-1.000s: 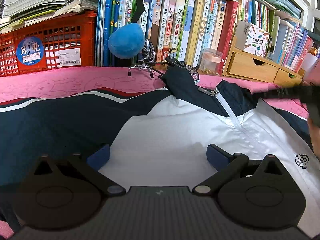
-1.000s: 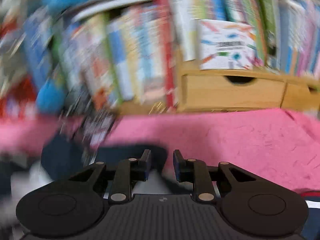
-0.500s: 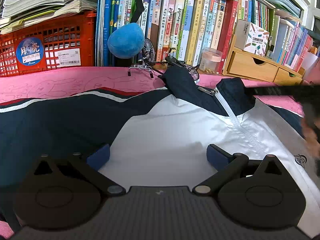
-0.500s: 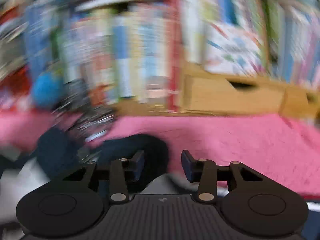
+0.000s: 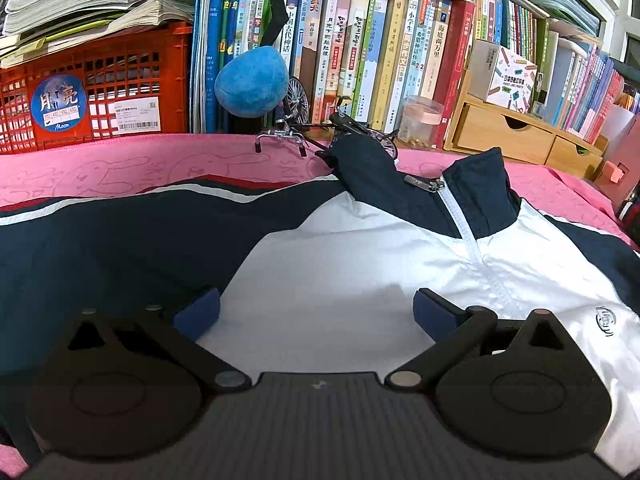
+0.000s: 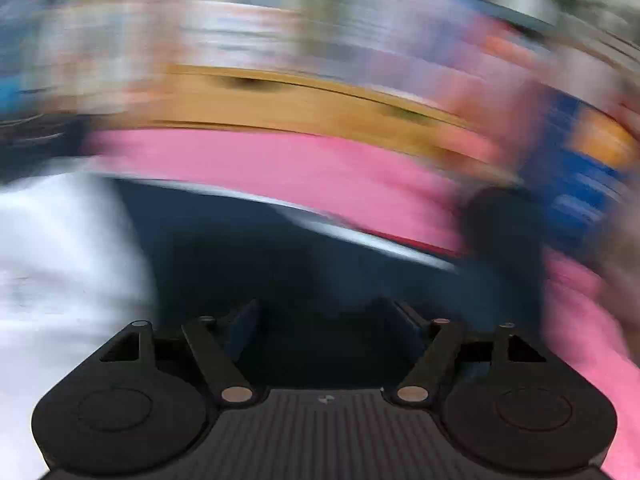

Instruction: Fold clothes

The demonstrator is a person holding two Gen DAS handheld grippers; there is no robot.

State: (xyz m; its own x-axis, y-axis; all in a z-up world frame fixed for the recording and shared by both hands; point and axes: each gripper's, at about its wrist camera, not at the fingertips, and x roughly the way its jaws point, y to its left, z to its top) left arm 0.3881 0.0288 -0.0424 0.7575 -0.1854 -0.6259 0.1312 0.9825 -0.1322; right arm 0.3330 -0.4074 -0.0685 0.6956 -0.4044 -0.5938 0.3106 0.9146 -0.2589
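My left tongs (image 5: 316,312) stand wide apart over the white and navy zip-up jacket (image 5: 360,264), spread across the frame's middle on the pink cloth surface (image 5: 120,168). My right tongs (image 6: 322,320) are opening, nothing between them, over blurred navy fabric.

The jacket (image 5: 360,264) is smooth, faintly glossy cloth on a matt pink cover (image 5: 120,168); the far crate (image 5: 100,88) is plastic.
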